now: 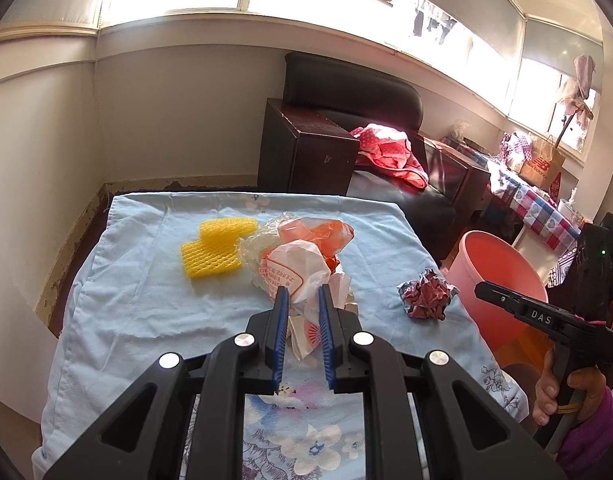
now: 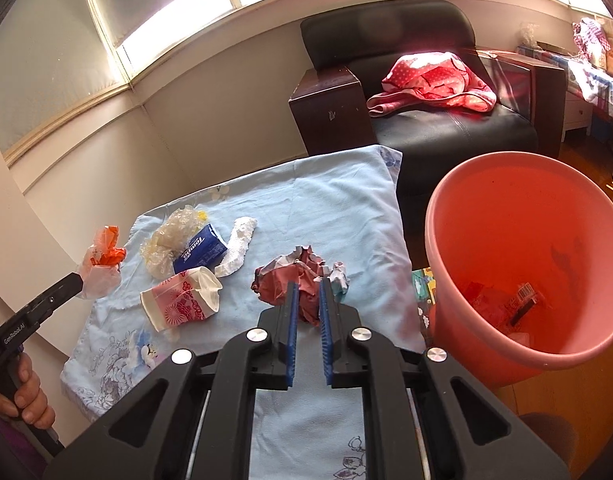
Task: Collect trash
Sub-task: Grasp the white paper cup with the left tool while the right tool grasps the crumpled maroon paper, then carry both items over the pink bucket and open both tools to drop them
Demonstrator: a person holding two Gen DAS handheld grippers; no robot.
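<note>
My left gripper [image 1: 302, 294] is shut on a crumpled white and orange plastic bag [image 1: 302, 268] and holds it above the blue cloth [image 1: 146, 296]; the bag also shows in the right wrist view [image 2: 102, 264]. My right gripper [image 2: 306, 290] has its jaws around a crumpled dark red paper ball [image 2: 294, 276], which lies on the cloth near the right edge [image 1: 426, 294]. A pink bucket [image 2: 518, 248] with some trash inside stands to the right of the table. A yellow foam net [image 1: 212, 252] lies on the cloth.
A paper cup [image 2: 182, 300], a blue tissue pack [image 2: 200, 248], clear plastic wrap [image 2: 166, 240] and a white foam strip [image 2: 238, 248] lie on the cloth. A black armchair [image 2: 426, 120] with a red cloth stands behind the table.
</note>
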